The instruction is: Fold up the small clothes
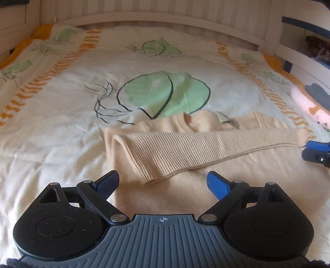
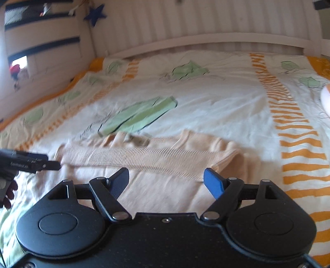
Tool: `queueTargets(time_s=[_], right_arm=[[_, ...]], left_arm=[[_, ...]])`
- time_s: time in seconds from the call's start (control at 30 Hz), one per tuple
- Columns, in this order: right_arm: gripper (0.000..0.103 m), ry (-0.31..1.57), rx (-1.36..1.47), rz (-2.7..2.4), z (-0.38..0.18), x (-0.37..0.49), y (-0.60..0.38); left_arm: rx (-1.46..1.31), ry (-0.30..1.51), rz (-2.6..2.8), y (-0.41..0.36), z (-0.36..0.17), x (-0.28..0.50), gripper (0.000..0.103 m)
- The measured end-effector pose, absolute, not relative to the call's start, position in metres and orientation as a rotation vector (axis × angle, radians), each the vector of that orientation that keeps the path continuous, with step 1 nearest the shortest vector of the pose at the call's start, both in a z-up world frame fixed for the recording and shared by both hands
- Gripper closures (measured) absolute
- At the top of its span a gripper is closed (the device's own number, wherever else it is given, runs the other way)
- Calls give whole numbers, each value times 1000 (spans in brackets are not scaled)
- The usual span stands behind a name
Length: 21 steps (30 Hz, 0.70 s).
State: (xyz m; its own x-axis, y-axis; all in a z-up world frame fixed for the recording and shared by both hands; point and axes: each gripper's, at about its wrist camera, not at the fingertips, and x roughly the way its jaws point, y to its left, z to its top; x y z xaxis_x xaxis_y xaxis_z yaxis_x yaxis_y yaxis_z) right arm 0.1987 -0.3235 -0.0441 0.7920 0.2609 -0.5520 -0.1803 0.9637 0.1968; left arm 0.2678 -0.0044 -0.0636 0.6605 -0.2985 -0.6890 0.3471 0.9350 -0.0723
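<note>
Beige knit sweater (image 1: 165,198) lies flat on the bed, on top of the duvet (image 1: 61,107), collar end away from both cameras. One ribbed sleeve (image 1: 185,148) is folded across the chest, running side to side; its cuff (image 1: 150,177) ends near the sweater's edge on the left claw's side. In the right wrist view the same sleeve (image 2: 144,158) spans the sweater (image 2: 165,195) from the shoulder fold at right over to the left. A neck label (image 1: 223,118) shows inside the collar. A loose thread trails from the sleeve's shoulder end toward the other claw.

Left claw (image 1: 163,183): jaws wide, nothing between them, hovering over the sweater's lower body just short of the cuff. Blue pads, neither touching fabric as far as I can tell.

Right claw (image 2: 166,181): jaws wide, nothing held, over the sweater body just short of the sleeve. Its right fingertip (image 2: 212,181) sits close to the sleeve's fold; contact unclear.

Each claw shows at the edge of the other's view: right claw at the far right beside the sleeve's shoulder end, left claw at the far left near the cuff end, with the person's hand (image 2: 8,193) behind it.

Duvet is white with green leaf prints (image 1: 165,92) and orange striped bands (image 2: 299,144). White slatted bed rail (image 1: 165,18) behind. A soft toy (image 1: 311,105) lies at the bed's right edge. A blue star (image 2: 94,14) hangs on the wall; shelving (image 2: 41,41) beside it. Both views are a bit motion-blurred.
</note>
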Motion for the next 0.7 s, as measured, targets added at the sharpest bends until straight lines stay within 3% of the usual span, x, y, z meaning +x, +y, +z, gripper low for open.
queueTargets(time_s=[0.33, 0.7], right_arm=[[22, 750, 37, 196, -60, 243, -309], [22, 765, 60, 128, -54, 292, -316]], left_arm=[[164, 795, -327, -8, -72, 308, 9], [74, 776, -221, 2, -49, 361, 7]])
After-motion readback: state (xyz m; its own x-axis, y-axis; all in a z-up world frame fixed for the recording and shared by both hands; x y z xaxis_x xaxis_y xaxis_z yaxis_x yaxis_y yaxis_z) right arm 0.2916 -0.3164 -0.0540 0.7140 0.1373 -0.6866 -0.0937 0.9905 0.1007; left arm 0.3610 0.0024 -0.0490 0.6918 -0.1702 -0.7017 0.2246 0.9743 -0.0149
